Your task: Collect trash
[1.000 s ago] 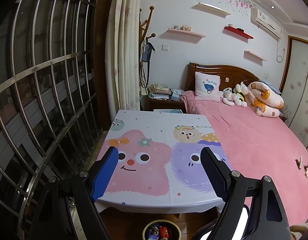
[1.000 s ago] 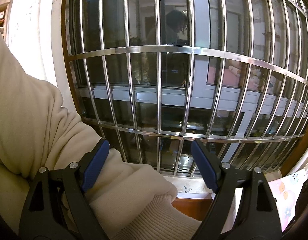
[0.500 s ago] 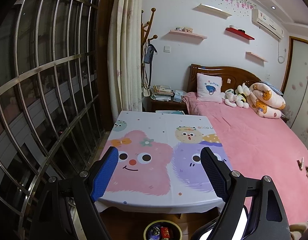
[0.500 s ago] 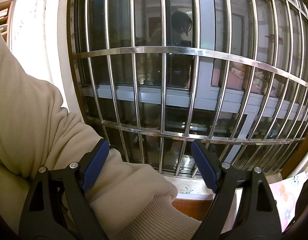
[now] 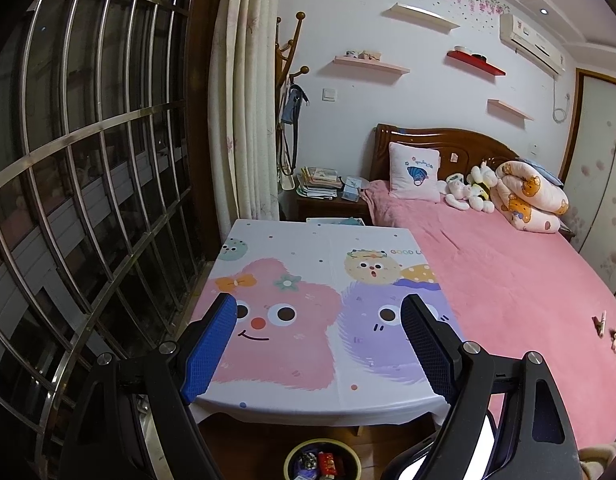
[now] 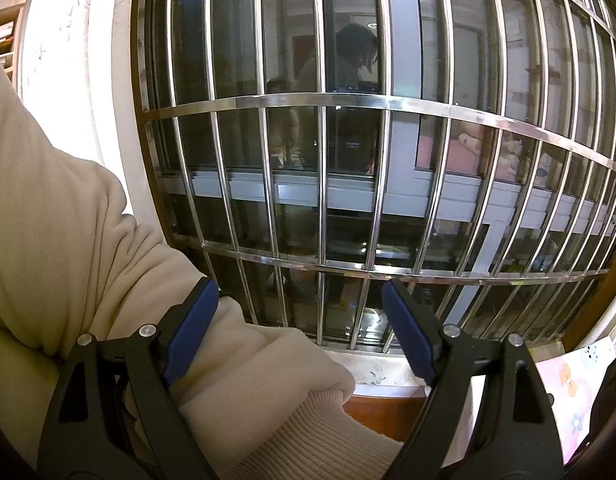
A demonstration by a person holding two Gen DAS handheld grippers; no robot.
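A small round bin (image 5: 323, 462) stands on the floor at the bottom edge of the left wrist view, with a red packet and other wrappers inside. My left gripper (image 5: 320, 312) hangs open above it, facing the table with the cartoon cloth (image 5: 308, 280); nothing is between its blue pads. The right gripper (image 6: 299, 300) is open too and faces the barred window (image 6: 348, 160). A cream sleeve (image 6: 107, 280) of the person's arm crosses in front of its left finger. No loose trash shows on the cloth.
A bed with a pink cover (image 5: 508, 280), a pillow and soft toys fills the right side. A nightstand with books (image 5: 328, 196) and a coat rack (image 5: 291, 80) stand by the curtain. Metal window bars (image 5: 87, 200) run along the left.
The left view has shifted slightly, so the room sits a little further right in the picture. The right view has drifted a little along the window. Both grippers stay open.
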